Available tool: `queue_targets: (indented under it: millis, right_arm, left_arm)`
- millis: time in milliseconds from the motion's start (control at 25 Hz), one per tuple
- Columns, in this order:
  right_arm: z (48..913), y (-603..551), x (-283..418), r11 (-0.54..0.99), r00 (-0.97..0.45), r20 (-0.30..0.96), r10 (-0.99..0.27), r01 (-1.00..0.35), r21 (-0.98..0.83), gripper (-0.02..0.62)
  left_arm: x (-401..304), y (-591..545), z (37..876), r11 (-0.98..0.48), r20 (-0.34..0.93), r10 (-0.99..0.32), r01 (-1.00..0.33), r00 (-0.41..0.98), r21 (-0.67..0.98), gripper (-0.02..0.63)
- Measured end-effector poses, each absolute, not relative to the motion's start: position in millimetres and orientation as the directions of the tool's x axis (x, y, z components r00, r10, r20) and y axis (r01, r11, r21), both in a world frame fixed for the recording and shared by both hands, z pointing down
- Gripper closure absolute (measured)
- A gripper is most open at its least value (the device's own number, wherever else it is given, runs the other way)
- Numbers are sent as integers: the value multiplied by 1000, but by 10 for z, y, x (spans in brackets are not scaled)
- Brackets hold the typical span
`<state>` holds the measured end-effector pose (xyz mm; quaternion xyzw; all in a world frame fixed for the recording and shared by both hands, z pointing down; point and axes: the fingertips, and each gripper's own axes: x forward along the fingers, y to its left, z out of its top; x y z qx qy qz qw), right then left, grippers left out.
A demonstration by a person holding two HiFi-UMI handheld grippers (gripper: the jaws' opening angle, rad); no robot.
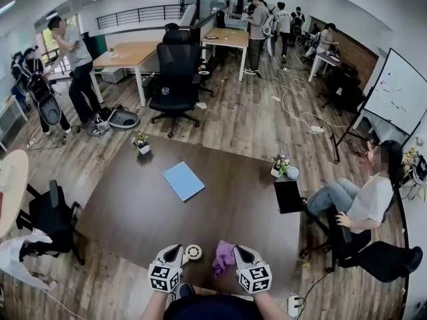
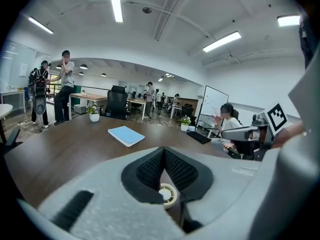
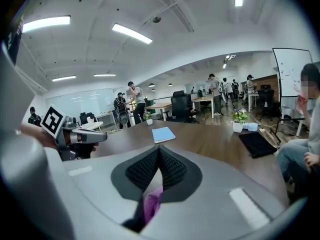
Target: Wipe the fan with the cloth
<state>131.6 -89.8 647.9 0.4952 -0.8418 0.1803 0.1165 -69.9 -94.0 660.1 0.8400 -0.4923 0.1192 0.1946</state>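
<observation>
Found the small round white fan (image 1: 193, 251) lying flat on the dark table (image 1: 220, 205), close to its near edge and between the two grippers. Found the purple cloth (image 1: 223, 255) bunched on the table just beside the fan, to its right, and just by the tip of the right gripper (image 1: 240, 251). Observed no contact between cloth and fan. Detected no dust, smear or sheen on the fan at this size, hence no evidence of wiping done or wanting. Judged the layout consistent with two stages alike: cloth awaiting pick-up ahead of the wipe, or cloth set down after it. Declined to rule between them. Checked the left gripper (image 1: 175, 249): jaws fully together, pads meeting, nothing between them. Saw the fan through the gap beneath the pads in the left gripper view, lying on the table below the tips, not gripped. Checked the right gripper: jaws likewise closed pad to pad. Saw a fold of the cloth in the gap below the pads in the right gripper view, apparently lying under the jaws rather than pinched by them. Could not confirm touch between jaw and cloth. Noted both grippers held low over the near edge, side by side. Recorded a blue notebook (image 1: 183, 180) further out on the table, well apart from fan and cloth.
</observation>
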Motion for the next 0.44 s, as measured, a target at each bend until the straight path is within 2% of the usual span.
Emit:
queue_targets:
  millis: [440]
  right_arm:
    - [6412,-958,1339,451,-503,339,-795,-864,-225,586]
  left_arm:
    - [-762,-959,6553,-429,372,-796,-879,477,208,611]
